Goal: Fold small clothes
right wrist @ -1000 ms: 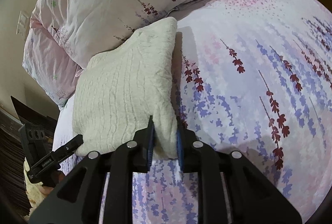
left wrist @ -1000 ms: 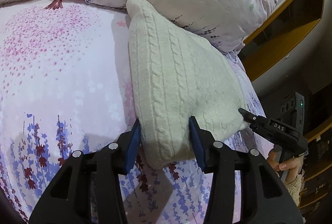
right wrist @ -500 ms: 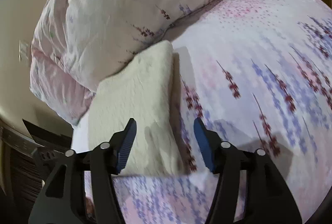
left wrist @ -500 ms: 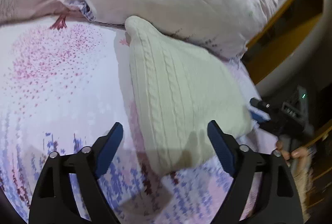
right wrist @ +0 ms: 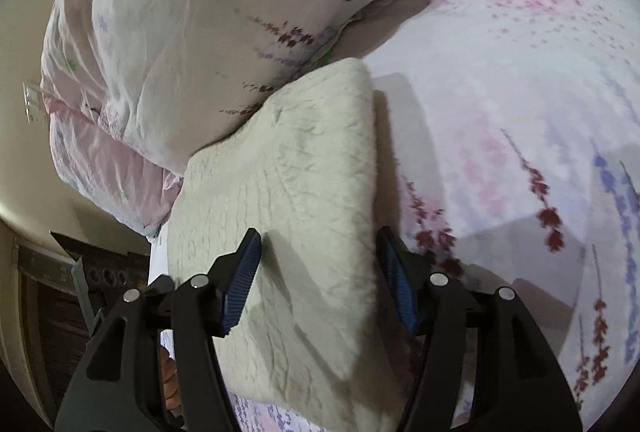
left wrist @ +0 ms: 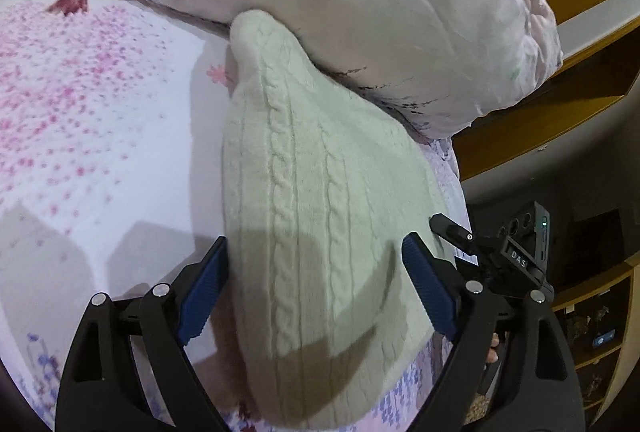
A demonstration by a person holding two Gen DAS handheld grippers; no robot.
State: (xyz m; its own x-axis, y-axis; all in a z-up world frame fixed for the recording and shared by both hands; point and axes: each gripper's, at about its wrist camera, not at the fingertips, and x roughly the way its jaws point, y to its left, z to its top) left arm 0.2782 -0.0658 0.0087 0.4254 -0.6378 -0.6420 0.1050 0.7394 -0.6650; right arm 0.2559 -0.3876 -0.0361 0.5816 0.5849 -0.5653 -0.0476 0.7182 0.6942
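Observation:
A folded cream cable-knit garment (left wrist: 320,216) lies on the floral bedsheet (left wrist: 92,135), its far end against a pale quilt. My left gripper (left wrist: 316,288) is open, its blue pads spread over the garment's near end and holding nothing. The right gripper's tip shows at the garment's right edge in the left wrist view (left wrist: 452,230). In the right wrist view the same garment (right wrist: 304,199) lies under my open right gripper (right wrist: 318,284), whose pads straddle its near part without gripping it.
A bunched pale pink quilt (left wrist: 360,3) lies behind the garment, also in the right wrist view (right wrist: 192,23). Wooden shelving (left wrist: 580,31) and dark furniture stand past the bed's edge. The bedsheet (right wrist: 520,111) stretches to the right.
Both grippers were shut on the garment's near edge a second ago. Both have opened and let it go, and now hover closer over the lying garment.

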